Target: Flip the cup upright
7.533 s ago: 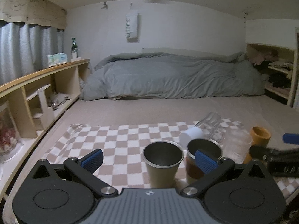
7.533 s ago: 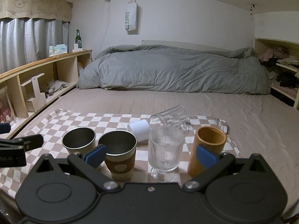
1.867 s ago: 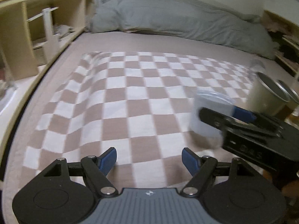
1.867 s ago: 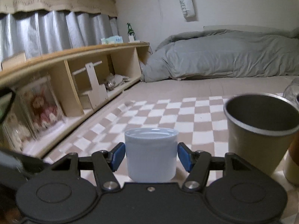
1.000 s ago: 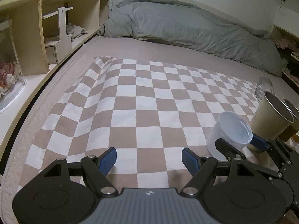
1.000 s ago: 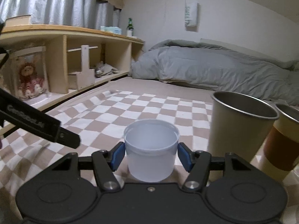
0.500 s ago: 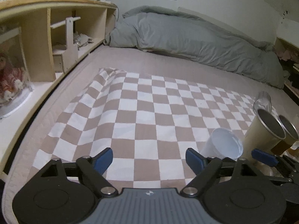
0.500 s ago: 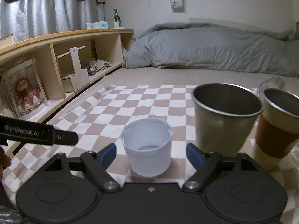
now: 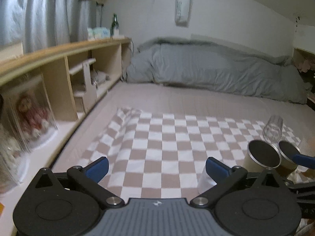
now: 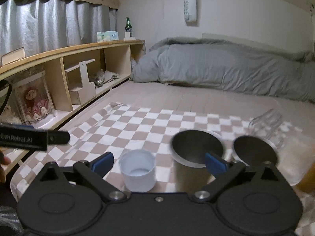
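Note:
A small white cup stands upright, mouth up, on the checkered cloth. My right gripper is open and raised above and behind it, the cup free between the fingers. In the left wrist view only a sliver of the cup shows behind the right fingertip. My left gripper is open and empty over the cloth. A clear glass lies on its side at the far right.
Two metal cups stand upright right of the white cup, and an orange cup at the right edge. A wooden shelf unit runs along the left. A grey duvet lies at the back.
My right gripper opened, let go of the white cup standing upright, and pulled back and up. My left gripper also lifted and drew back.

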The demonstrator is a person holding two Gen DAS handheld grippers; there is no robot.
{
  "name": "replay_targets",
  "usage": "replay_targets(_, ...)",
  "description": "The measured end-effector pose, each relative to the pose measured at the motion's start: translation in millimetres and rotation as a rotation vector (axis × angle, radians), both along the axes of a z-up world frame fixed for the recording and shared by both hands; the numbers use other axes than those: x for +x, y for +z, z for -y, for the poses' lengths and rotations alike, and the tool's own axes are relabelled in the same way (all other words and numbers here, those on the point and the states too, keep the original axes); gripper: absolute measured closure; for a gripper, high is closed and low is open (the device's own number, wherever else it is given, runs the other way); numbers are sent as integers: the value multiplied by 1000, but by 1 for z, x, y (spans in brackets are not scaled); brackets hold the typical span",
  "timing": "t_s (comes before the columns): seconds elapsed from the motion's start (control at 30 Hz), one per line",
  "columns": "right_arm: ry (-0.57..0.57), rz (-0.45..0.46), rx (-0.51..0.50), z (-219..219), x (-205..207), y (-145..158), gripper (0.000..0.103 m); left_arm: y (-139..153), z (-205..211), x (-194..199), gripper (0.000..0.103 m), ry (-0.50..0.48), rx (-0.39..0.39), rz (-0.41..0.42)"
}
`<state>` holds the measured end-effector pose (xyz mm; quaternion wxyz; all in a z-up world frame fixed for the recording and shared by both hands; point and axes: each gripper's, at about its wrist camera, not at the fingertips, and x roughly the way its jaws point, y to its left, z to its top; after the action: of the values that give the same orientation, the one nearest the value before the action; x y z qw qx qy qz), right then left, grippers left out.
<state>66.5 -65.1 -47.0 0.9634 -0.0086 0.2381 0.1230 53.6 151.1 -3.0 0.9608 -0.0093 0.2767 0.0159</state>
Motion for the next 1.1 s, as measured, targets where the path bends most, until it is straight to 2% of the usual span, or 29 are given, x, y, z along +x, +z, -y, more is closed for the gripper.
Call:
replay_targets(0.1, -9, 16, -12, 17, -9, 9, 0, 12, 14, -8, 0, 2, 11, 11)
replay_targets(0.2, -21, 19, -6, 37, -15, 18, 0, 20, 32, -17, 0, 9, 54, 21)
replay_targets(0.47, -77, 41, -22, 76, -35, 34, 0, 30, 75, -45, 0, -14, 102, 68)
replay_targets(0.67, -95, 44, -37, 100, -51, 36, 0, 26, 99, -61, 0, -42, 115, 74)
replay_targets(0.83, -107, 33, -40, 112, -61, 35, 0, 17, 102, -67, 0, -47, 44, 25)
replay_targets(1.1, -140, 1, -40, 127, -69, 30, 0, 8, 109, -77, 0, -29, 85, 36)
